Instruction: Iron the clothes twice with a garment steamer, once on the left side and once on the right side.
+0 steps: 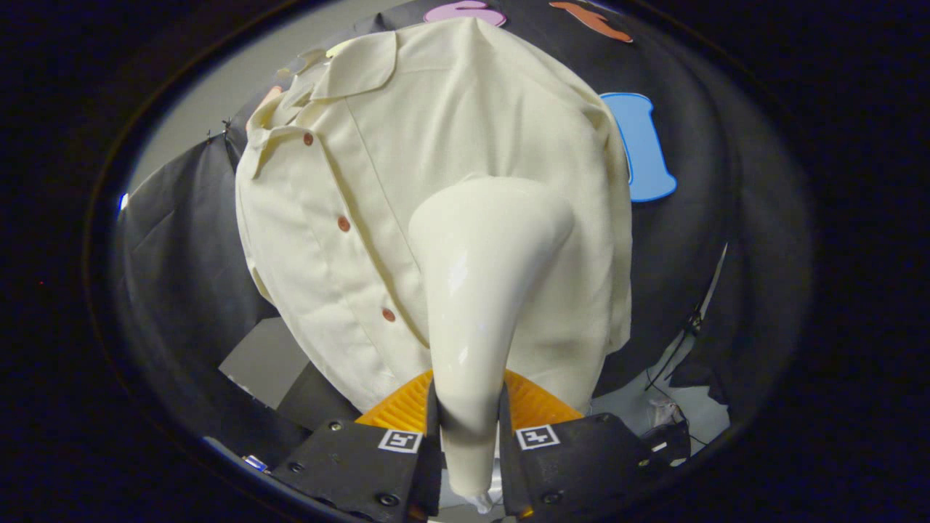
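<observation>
Clamped from both sides, the jaws of the gripper [465, 428] grasp the neck of the garment steamer [479, 290], whose pale handle rises from between the fingers [407, 407] and widens into a broad head just beyond them. That head is turned toward the cream shirt [349, 218], which hangs against the booth's dark wall with its collar at the top and a row of small brown buttons [344, 224] running down the placket. The steamer head sits over the panel on the far side of the placket from the buttons, close to the cloth; whether it touches cannot be told. Judging by this, one pass over that side is in hand or about to begin. Nothing shows whether either side is finished, so the panel beyond the buttons likely still waits.
</observation>
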A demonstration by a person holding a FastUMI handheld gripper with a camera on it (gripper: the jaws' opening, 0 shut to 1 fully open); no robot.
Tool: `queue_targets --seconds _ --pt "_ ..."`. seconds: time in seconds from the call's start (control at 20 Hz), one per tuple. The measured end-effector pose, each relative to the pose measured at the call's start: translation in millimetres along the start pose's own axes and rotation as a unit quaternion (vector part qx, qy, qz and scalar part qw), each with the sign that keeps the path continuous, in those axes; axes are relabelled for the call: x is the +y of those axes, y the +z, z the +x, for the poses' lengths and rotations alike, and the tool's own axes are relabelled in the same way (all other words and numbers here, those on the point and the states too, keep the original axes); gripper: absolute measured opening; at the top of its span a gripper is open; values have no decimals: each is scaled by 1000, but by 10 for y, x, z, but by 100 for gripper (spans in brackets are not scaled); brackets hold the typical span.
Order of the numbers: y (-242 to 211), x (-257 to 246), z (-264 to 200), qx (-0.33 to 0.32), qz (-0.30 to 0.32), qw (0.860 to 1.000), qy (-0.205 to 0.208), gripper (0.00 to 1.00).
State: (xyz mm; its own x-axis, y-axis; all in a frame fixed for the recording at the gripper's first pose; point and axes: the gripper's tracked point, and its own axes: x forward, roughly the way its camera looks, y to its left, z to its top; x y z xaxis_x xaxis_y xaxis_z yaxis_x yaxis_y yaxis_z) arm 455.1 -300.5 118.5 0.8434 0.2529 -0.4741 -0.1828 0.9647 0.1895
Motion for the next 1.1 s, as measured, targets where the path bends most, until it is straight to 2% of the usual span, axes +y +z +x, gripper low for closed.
queue_targets --seconds 0.6,1.1 --pt "-1029 -364 238 63 30 997 -15 33" --pt "-1837 -541 467 74 80 993 -45 33"
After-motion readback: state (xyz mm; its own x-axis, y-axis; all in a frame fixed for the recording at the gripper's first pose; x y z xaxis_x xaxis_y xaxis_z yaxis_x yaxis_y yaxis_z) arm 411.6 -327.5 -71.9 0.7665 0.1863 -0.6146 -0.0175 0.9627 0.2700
